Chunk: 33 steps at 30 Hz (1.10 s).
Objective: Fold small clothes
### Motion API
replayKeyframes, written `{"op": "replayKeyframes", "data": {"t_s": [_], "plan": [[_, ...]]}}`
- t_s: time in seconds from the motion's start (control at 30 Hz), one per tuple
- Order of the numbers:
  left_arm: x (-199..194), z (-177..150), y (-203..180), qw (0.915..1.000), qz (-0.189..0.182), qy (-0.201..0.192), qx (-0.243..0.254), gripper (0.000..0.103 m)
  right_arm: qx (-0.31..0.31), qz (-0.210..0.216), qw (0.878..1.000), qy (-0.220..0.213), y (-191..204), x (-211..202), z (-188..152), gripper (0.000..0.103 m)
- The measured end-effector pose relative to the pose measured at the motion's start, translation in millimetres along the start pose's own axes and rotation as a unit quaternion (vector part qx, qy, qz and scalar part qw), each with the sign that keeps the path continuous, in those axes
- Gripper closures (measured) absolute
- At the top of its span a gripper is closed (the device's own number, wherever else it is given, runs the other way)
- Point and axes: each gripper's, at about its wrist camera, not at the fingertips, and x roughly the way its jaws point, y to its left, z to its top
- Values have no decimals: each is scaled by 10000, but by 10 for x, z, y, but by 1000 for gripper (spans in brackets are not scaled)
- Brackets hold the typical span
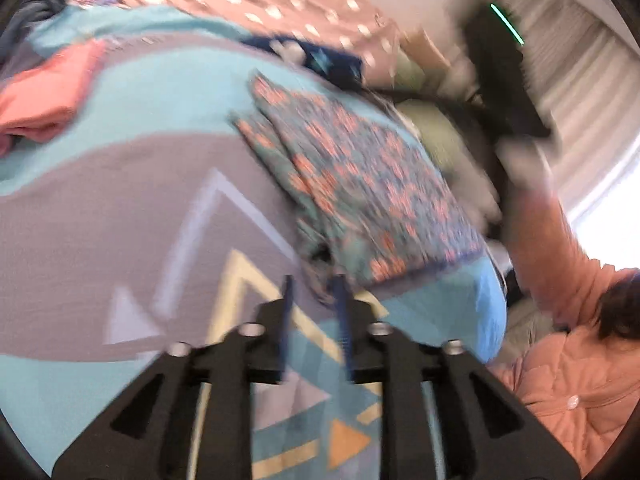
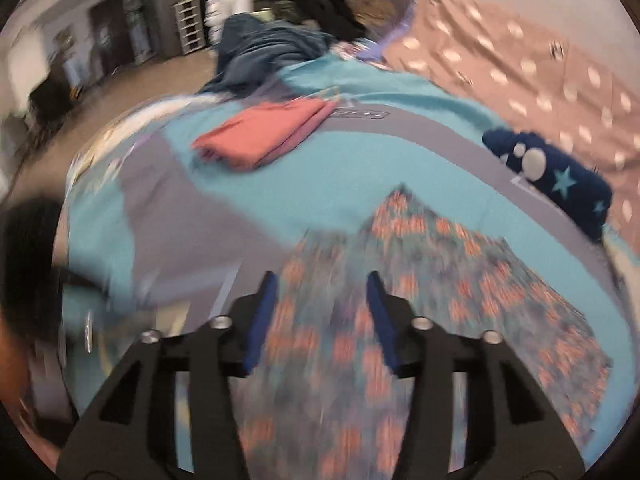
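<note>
A teal garment with an orange flower print (image 1: 360,184) lies flat, partly folded, on the blue and grey bed cover (image 1: 120,208). My left gripper (image 1: 314,280) hovers just short of the garment's near corner. Its jaws stand a little apart with only the cover showing between them. My right gripper (image 2: 322,276) hangs over the same garment (image 2: 420,280), jaws wide apart and nothing pinched. Both views are blurred.
A folded pink garment (image 2: 264,136) lies further back on the cover. A navy cloth with stars (image 2: 552,176) sits at the right beside a pink dotted blanket (image 2: 520,60). Dark blue clothes (image 2: 264,52) are heaped at the far end. A person's salmon sleeve (image 1: 536,232) reaches in.
</note>
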Motion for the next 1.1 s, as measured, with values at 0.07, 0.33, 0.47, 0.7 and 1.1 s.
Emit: {"op": "replayKeyframes", "data": {"t_s": [0.07, 0.33, 0.47, 0.7, 1.1], "plan": [[-109, 34, 110, 9994, 110, -253, -194, 69, -284, -4, 9995, 99, 211, -102, -282, 46], [22, 245, 243, 9964, -306, -480, -631, 51, -842, -535, 9921, 765, 856, 255, -837, 44], [468, 461, 256, 9959, -478, -88, -765, 46, -873, -1011, 9898, 486, 929, 348, -788, 41], [1153, 999, 279, 9902, -988, 341, -921, 45, -828, -1642, 9828, 180, 973, 515, -738, 43], [1521, 1496, 31, 9910, -647, 515, -1055, 87, 114, -1070, 9918, -682, 524, 151, -654, 88]]}}
